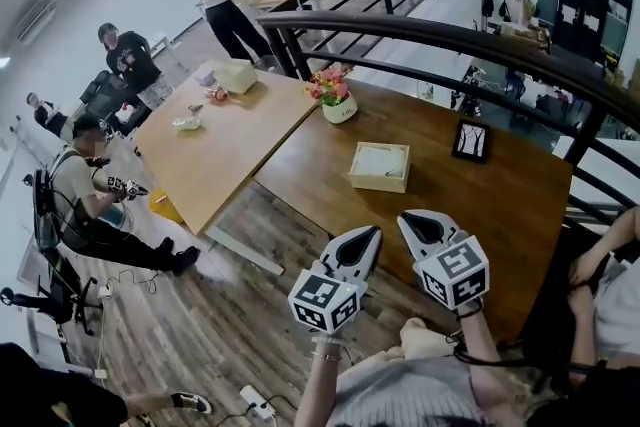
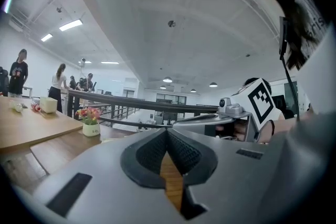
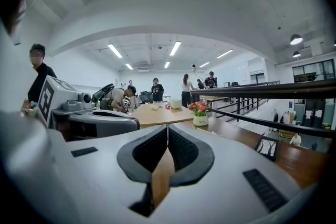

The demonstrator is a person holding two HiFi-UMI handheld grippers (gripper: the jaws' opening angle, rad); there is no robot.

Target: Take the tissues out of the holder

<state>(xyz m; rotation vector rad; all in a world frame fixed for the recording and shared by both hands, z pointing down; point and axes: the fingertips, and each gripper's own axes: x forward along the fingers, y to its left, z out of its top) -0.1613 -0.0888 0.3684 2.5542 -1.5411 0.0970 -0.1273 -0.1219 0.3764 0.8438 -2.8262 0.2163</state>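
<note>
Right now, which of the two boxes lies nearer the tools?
The flat wooden box on the dark table; the other box stands on the far light table.

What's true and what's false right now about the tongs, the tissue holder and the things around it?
The left tongs and right tongs are both shut and empty. True.
The tissue holder hangs from the right tongs. False: it sits on the dark table, beyond both tongs.
A picture frame stands right of the holder in the head view. True.
The flower pot stands inside the holder. False: it stands apart, beyond it.
</note>
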